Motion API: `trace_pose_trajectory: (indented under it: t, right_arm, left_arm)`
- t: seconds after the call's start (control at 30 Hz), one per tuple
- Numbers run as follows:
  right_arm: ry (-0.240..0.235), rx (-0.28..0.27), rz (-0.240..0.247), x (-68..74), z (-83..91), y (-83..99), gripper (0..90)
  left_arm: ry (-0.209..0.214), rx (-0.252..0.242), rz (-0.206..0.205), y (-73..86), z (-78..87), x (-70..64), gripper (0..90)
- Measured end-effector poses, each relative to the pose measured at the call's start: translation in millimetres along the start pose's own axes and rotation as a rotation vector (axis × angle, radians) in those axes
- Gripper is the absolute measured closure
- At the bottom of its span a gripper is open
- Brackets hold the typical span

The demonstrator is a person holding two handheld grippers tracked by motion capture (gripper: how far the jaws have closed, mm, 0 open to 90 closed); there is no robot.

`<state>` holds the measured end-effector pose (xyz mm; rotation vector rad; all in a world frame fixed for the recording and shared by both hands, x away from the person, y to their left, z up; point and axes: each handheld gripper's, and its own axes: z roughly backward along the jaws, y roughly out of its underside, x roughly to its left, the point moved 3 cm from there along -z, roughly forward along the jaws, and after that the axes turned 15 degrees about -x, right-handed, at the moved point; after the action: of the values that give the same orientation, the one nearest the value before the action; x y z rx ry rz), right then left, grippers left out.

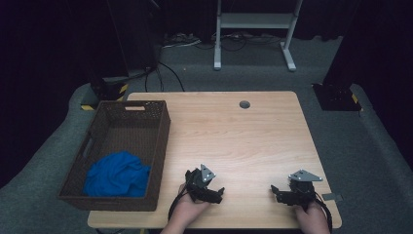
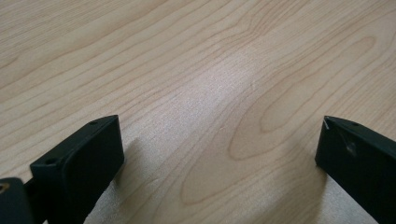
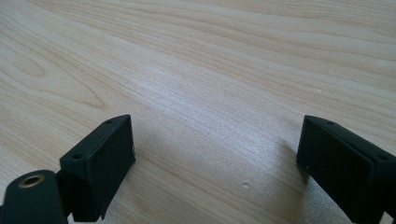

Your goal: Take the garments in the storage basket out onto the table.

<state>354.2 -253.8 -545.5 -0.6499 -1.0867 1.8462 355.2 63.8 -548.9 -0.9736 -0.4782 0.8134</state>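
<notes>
From the high view, the left gripper (image 1: 220, 191) and the right gripper (image 1: 274, 190) both rest on the wooden counter (image 1: 243, 141) near its front edge, each held by a hand coming in from below, the two well apart and empty. A dark woven basket (image 1: 146, 146) sits along the counter's left edge, overhanging it a little, and a blue cloth (image 1: 118, 174) lies bunched in the basket's near end, well apart from both grippers. A small round grommet (image 1: 244, 104) sits near the counter's back edge. In the left gripper view, the fingers (image 2: 79, 165) are spread wide with bare wood grain between them, seemingly low over or on the surface, though contact is hard to judge. In the right gripper view, the fingers (image 3: 100, 163) are likewise spread wide over bare wood.
</notes>
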Motion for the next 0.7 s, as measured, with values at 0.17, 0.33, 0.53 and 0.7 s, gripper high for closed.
trace_pose_trajectory:
  t: [0.17, 0.33, 0.53, 0.7]
  right_arm:
    - [0.006, 0.001, -0.006, 0.5, -0.9, -0.4, 10.6]
    - [0.007, 0.001, -0.006, 0.6, -1.1, -0.6, 10.6]
    - [0.008, 0.001, -0.006, 0.6, -1.4, -0.7, 10.5]
    - [0.009, 0.000, -0.006, 0.7, -1.3, -0.7, 10.6]
  left_arm:
    - [-0.005, 0.001, 0.005, 0.5, 0.9, -0.3, 1.2]
    - [-0.005, 0.002, 0.003, 0.5, 0.9, -0.1, 1.2]
    - [-0.005, 0.002, 0.004, 0.5, 0.9, -0.2, 1.2]
    - [-0.005, 0.002, 0.004, 0.5, 0.9, -0.3, 1.2]
